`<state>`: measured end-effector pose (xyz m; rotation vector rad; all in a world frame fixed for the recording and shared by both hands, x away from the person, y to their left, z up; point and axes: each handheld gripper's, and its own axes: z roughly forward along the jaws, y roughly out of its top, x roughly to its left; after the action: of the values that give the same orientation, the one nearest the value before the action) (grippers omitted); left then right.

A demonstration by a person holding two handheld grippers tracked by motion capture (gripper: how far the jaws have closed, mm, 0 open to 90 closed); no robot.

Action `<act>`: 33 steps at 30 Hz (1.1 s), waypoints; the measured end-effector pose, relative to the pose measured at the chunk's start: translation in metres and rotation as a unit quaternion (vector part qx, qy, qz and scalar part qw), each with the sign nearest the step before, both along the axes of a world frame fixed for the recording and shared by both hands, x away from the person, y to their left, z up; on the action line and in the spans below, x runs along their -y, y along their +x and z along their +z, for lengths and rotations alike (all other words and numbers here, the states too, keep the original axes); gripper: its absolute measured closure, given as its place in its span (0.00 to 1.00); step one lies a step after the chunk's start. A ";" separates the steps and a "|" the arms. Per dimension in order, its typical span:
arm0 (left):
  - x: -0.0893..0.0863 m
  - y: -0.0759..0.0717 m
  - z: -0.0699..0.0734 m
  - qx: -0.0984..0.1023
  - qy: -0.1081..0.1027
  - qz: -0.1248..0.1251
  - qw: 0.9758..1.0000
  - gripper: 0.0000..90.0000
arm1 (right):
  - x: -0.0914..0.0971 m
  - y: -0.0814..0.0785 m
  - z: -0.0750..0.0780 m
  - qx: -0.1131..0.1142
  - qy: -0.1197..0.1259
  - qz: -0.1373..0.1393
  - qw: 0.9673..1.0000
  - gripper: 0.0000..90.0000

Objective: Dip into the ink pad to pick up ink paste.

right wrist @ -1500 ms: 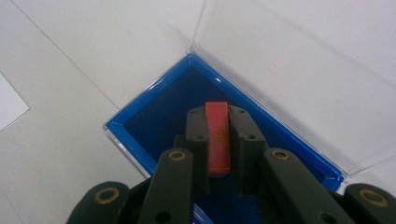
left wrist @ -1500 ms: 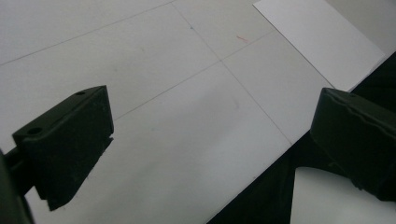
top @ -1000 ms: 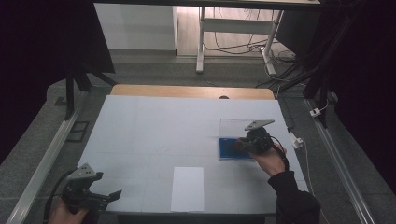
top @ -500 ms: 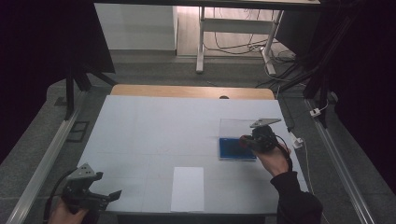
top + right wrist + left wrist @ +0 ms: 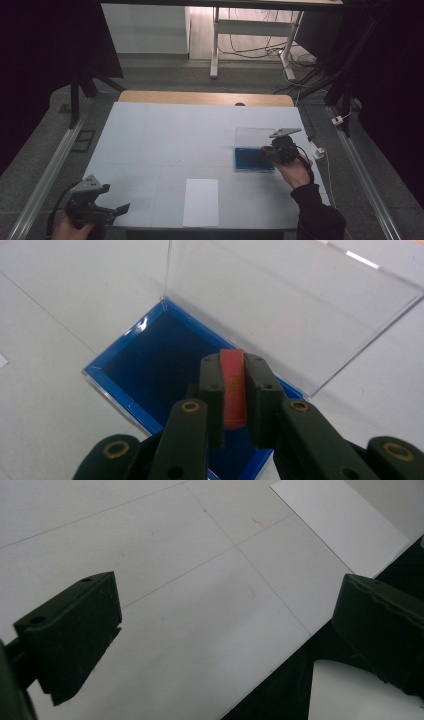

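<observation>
A shallow blue box (image 5: 165, 360) lies open on the white table, its clear lid (image 5: 280, 305) tilted back behind it; in the high view the blue box (image 5: 250, 159) sits at the right of the table. My right gripper (image 5: 233, 371) hangs just above the box's inside, shut on a thin red card (image 5: 233, 385) that stands on edge between its jaws. In the high view the right gripper (image 5: 270, 151) is at the box's right edge. My left gripper (image 5: 117, 209) waits at the table's front left corner, jaws wide open, nothing between them (image 5: 220, 625).
A white sheet of paper (image 5: 201, 201) lies near the front edge at the middle. A wooden strip (image 5: 200, 97) runs along the table's far edge. Metal rails (image 5: 55, 165) flank both sides, and cables lie on the floor beyond.
The right gripper with the red card has shifted slightly right and up at the box's edge. The left gripper has kept still.
</observation>
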<state>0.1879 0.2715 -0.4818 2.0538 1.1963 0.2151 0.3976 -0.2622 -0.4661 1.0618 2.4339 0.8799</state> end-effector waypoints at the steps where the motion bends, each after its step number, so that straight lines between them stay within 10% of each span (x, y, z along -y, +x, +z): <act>1: 0.000 0.000 0.000 0.000 0.000 0.000 1.000 0.00 | -0.001 0.000 -0.002 -0.003 -0.004 0.001 1.000 0.89; 16: 0.001 0.000 0.000 -0.002 0.003 0.001 1.000 0.00 | -0.001 0.002 -0.013 -0.017 -0.003 -0.018 1.000 0.89; 25: 0.001 0.001 -0.001 -0.003 0.003 0.002 1.000 0.00 | -0.013 -0.005 -0.014 0.009 -0.051 -0.004 0.999 0.89; 33: 0.000 0.001 0.000 -0.004 0.002 0.004 1.000 0.00 | 0.003 0.003 -0.015 -0.023 0.009 -0.021 0.999 0.90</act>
<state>0.1887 0.2715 -0.4823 2.0557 1.2092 0.2126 0.4009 -0.2649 -0.4810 1.1491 2.4357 0.8745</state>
